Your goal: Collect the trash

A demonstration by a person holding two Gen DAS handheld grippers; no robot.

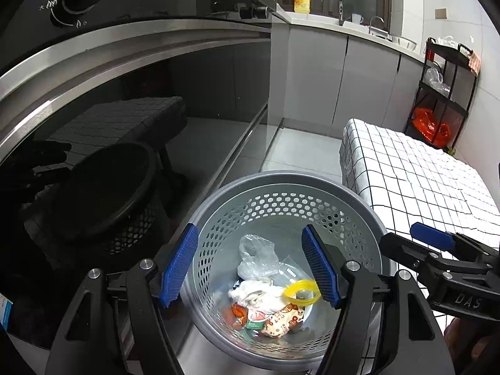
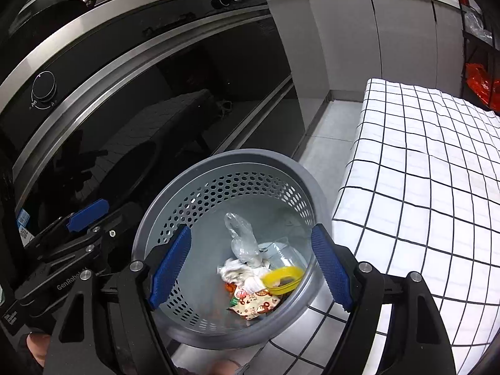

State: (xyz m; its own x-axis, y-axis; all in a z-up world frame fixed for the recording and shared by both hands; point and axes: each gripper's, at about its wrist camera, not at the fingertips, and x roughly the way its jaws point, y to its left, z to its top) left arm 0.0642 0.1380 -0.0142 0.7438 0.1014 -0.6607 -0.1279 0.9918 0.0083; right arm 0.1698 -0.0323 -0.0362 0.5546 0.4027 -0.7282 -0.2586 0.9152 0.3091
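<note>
A grey perforated bin [image 1: 290, 187] is seen from above on the pale floor, hemmed in on two sides: the dark glass front of an oven [image 1: 109, 131] stands just beside its left rim, and a table covered by a white checked cloth [image 1: 422, 181] stands just beside its right rim. Open floor [image 1: 297, 147] is left only beyond the bin, running toward grey cabinet doors [image 1: 343, 72]. The trash is found at the bottom of the bin: a crumpled clear bag [image 1: 256, 256], white tissue [image 1: 259, 293], a yellow ring-shaped lid [image 1: 301, 290] and a printed wrapper [image 1: 282, 318], with what may be an orange scrap half hidden beneath. The left gripper [image 1: 250, 272] is held over the bin's mouth with its blue pads spread apart and nothing between them. The right gripper [image 2: 250, 268] is likewise held above the bin, fingers wide and empty, close alongside the left one. A black wire rack [image 1: 443, 93] with a red bag is placed in the far corner, and a yellow bottle [image 1: 302, 1] is seen on the counter.
</note>
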